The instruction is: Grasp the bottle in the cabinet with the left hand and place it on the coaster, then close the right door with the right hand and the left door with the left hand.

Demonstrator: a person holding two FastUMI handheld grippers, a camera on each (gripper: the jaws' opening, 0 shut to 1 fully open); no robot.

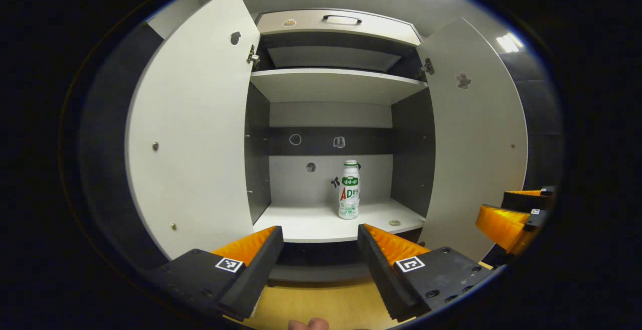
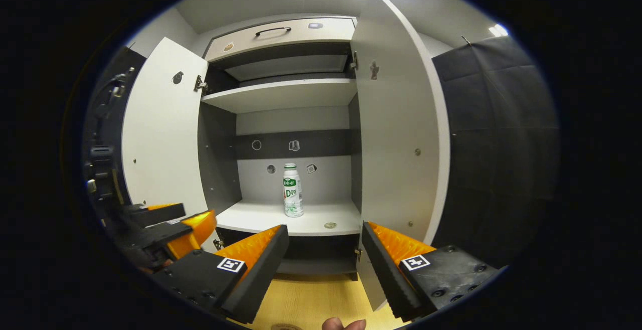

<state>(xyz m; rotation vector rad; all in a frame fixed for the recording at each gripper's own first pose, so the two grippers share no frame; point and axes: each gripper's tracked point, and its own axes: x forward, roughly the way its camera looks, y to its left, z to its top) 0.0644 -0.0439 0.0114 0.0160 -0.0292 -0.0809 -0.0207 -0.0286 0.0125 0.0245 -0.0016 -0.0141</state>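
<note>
The bottle [image 1: 349,189] stands on the cabinet's lower shelf [image 1: 311,222], straight ahead of the left gripper [image 1: 320,250]. Doors [image 1: 193,134] flank it, swung open. The right gripper [image 2: 325,252] is beside, to the right.

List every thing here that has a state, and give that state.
White plastic bottle with green label: upright on the lower shelf, capped, ungrasped.
Left white cabinet door: open.
Right white cabinet door: open.
Grey top drawer with black handle: closed.
Left gripper: open, empty.
Right gripper: open, empty.
</note>
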